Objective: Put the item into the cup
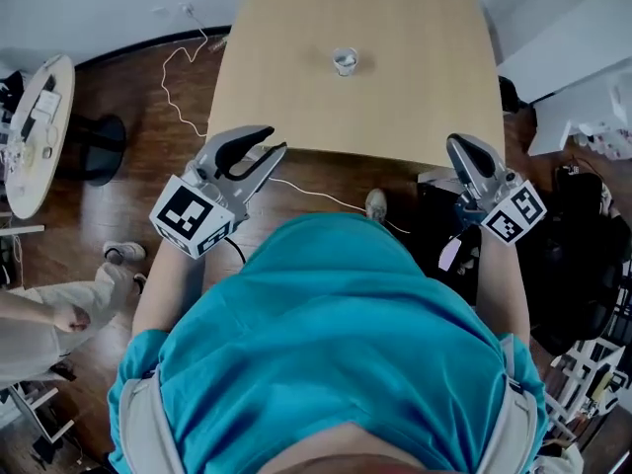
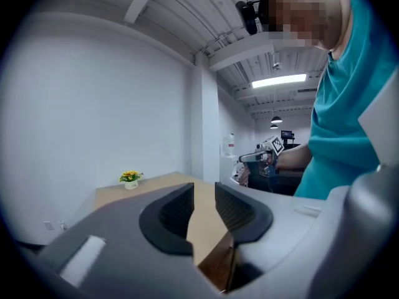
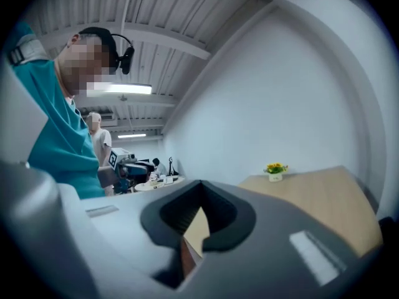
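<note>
standing cup (image 1: 345, 61) lies far beyond left tongs (image 1: 275, 141) and right tongs (image 1: 454, 146).

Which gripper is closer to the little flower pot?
Left, it looks like, by a little. The left gripper hangs below-left of the flower pot; the right gripper is farther off, below-right.
</note>
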The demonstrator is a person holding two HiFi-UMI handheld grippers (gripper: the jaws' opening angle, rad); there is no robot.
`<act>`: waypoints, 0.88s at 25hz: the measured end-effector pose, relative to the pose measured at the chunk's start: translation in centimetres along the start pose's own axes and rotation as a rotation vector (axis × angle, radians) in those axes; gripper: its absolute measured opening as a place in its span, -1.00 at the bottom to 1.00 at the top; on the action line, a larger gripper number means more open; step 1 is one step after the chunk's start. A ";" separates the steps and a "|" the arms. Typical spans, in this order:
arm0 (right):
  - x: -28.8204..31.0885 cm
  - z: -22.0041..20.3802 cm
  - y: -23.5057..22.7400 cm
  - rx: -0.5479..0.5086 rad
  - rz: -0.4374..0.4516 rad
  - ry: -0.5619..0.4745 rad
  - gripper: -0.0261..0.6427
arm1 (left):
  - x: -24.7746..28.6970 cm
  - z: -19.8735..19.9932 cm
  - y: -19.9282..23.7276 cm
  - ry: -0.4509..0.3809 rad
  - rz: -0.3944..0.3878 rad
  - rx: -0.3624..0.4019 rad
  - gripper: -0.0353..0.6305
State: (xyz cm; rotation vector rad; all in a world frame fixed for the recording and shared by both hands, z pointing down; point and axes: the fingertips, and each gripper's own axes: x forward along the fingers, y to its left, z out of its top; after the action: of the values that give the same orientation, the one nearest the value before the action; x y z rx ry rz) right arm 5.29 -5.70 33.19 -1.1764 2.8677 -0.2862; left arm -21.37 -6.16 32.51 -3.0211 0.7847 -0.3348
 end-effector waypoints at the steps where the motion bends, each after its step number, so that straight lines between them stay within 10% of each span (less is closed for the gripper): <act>1: -0.5 0.5 1.0 -0.011 -0.009 -0.003 -0.92 | -1.0 0.1 -0.4 -0.010 -0.001 -0.001 -0.56; 22: -21.4 -3.8 10.2 -0.077 0.120 0.012 -0.92 | 1.7 2.5 -24.3 -0.083 0.040 -0.127 -0.60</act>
State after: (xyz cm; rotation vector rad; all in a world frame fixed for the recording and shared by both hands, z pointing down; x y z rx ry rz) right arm 13.13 16.98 34.17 -1.0109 2.9692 -0.1816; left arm -7.69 14.12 31.73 -3.1071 0.8910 -0.1642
